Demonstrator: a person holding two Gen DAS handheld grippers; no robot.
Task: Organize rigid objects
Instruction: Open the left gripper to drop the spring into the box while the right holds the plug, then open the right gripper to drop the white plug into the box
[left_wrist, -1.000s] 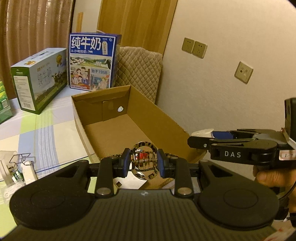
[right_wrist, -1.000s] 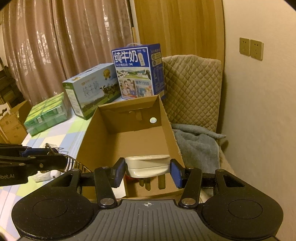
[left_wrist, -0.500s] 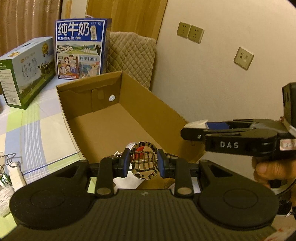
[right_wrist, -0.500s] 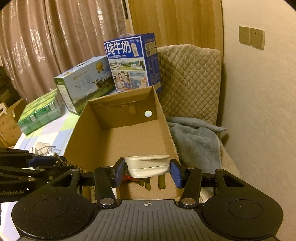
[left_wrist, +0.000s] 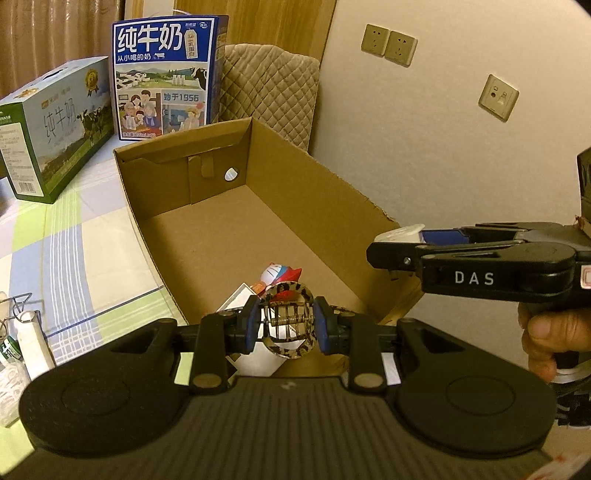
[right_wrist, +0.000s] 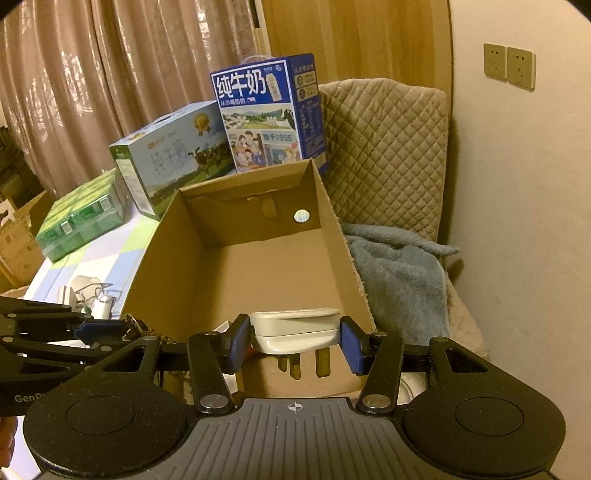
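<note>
Surface: checked tablecloth (left_wrist: 74, 236), open carton (left_wrist: 236, 236) on it, wall behind.
Left gripper (left_wrist: 287, 327): tilted down over the carton's near end, clamped on a leopard hair clip (left_wrist: 288, 321), its spring lying across between the pads.
Right gripper (right_wrist: 294, 341): beside it, tilted down, part-open jaws gripping a white plug (right_wrist: 295, 330), long axis across, prongs down.
Carton floor: toy (left_wrist: 280, 275) near the front.
Far: milk boxes (left_wrist: 166, 74).

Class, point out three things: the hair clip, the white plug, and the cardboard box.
hair clip (left_wrist: 287, 320), left wrist view, on its spring.
white plug (right_wrist: 295, 330), right wrist view, on its body.
cardboard box (right_wrist: 236, 280), right wrist view, on its bare floor.
</note>
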